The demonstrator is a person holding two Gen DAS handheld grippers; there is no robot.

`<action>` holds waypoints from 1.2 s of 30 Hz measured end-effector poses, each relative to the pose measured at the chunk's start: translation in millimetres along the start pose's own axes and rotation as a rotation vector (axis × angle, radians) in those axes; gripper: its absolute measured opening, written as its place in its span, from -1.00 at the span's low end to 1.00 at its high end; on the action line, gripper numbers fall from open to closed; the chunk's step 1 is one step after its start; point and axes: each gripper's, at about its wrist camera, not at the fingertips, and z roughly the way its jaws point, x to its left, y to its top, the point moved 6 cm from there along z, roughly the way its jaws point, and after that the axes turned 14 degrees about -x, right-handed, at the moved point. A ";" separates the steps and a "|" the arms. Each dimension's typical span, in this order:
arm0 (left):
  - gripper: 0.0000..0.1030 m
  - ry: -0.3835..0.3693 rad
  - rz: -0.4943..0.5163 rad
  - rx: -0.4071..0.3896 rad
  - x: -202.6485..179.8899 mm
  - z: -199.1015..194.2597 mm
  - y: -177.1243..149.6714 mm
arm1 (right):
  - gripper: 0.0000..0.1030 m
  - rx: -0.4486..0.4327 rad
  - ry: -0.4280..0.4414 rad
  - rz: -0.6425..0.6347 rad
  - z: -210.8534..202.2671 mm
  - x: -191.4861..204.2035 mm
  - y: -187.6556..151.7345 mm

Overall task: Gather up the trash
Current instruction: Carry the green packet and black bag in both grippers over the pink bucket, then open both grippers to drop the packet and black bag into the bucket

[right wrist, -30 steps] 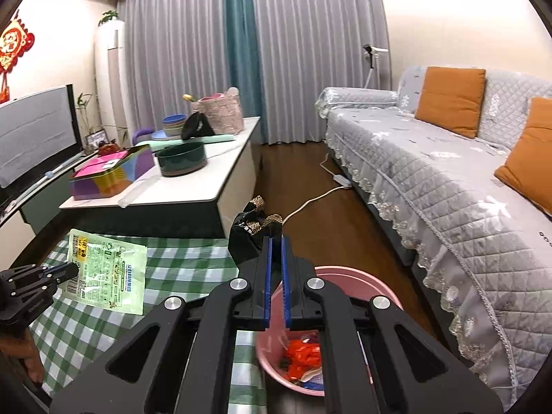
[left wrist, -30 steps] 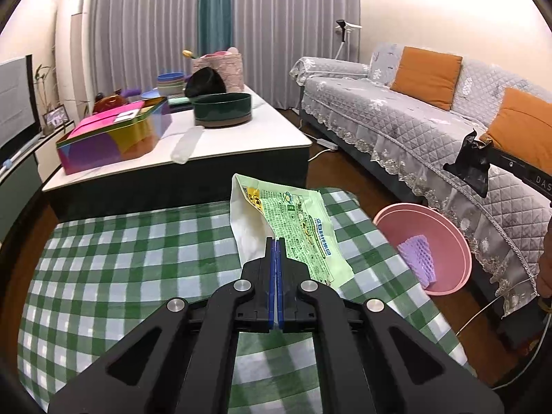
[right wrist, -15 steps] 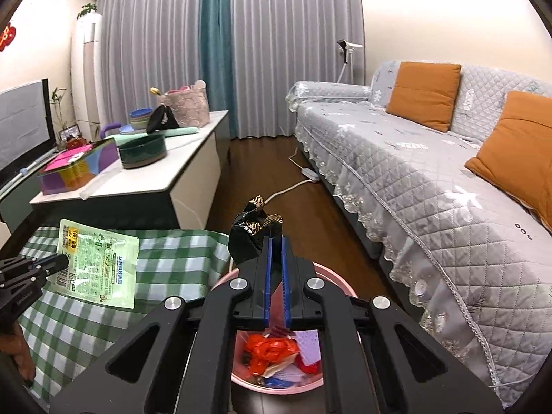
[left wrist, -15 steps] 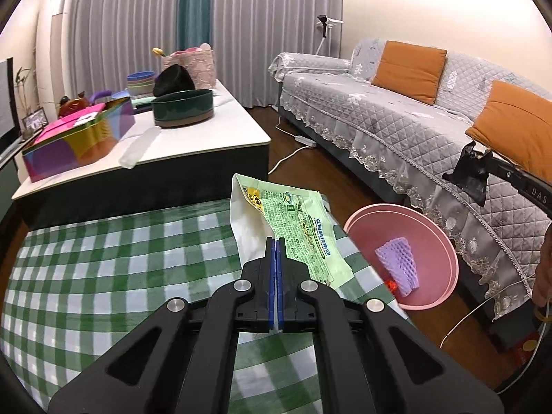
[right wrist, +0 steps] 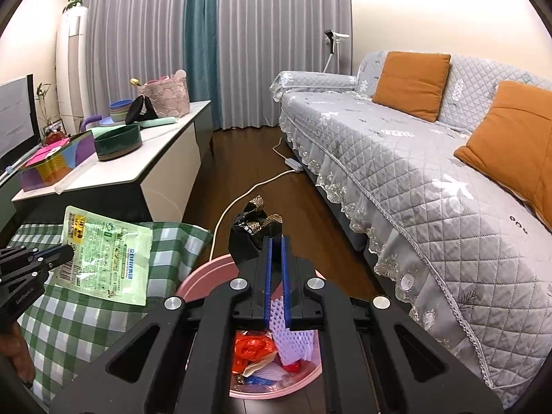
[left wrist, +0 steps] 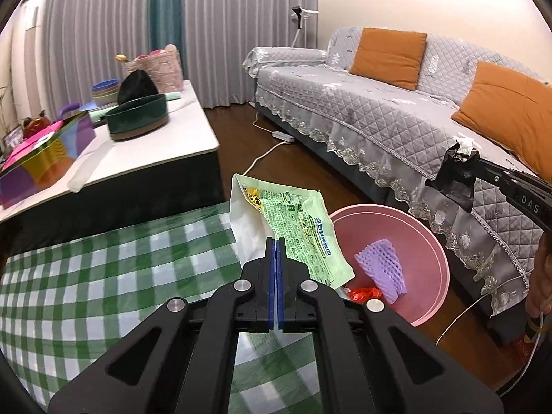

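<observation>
- Left gripper [left wrist: 276, 241] is pinching a green packet [left wrist: 296, 227], pointing downward at frame centre.
- Right gripper [right wrist: 276, 241] is clamping a black wrapper [right wrist: 253, 233].
- Pink bin [left wrist: 436, 262] at lower right is holding purple foam net [left wrist: 379, 269] and red wrapper [left wrist: 364, 292].

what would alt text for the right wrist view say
The right hand-held gripper pinches a crumpled black wrapper above a pink bin holding trash. At left, the left hand-held gripper grips a green packet over a green checked cloth; a grey sofa sits right.
</observation>
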 end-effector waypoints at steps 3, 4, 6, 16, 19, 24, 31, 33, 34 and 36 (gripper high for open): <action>-0.99 -0.011 0.013 0.017 -10.8 11.0 -2.2 | -0.89 0.015 -0.011 0.013 6.7 -7.0 -5.0; -0.99 -0.015 0.022 0.027 -15.9 16.3 -3.7 | -0.89 0.021 -0.015 0.018 9.4 -9.1 -6.9; -0.99 -0.020 0.036 0.041 -23.2 23.4 -6.2 | -0.89 0.034 -0.021 0.030 14.6 -12.9 -10.5; -0.89 -0.118 0.092 0.094 -63.2 55.5 -7.8 | -0.54 0.093 -0.025 0.063 34.6 -19.3 -24.9; -0.34 -0.118 0.090 0.076 -64.4 53.3 -1.9 | -0.15 0.080 -0.045 0.062 32.9 -21.7 -22.2; -0.34 -0.121 0.069 0.056 -58.0 35.7 2.9 | 0.08 0.070 -0.050 0.093 26.2 -27.3 -16.9; 0.11 -0.112 0.024 0.001 -40.8 -19.3 13.8 | 0.75 0.028 -0.041 0.126 -2.4 -21.0 -1.9; 0.32 -0.104 0.006 -0.025 -34.3 -43.7 16.3 | 0.83 0.015 -0.034 0.116 -14.2 -15.3 2.7; 0.42 -0.102 -0.006 -0.033 -30.8 -56.5 16.3 | 0.87 0.012 -0.032 0.112 -20.4 -11.8 4.5; 0.61 -0.099 -0.018 -0.044 -25.4 -76.4 15.1 | 0.89 0.013 -0.009 0.114 -35.4 -2.2 8.6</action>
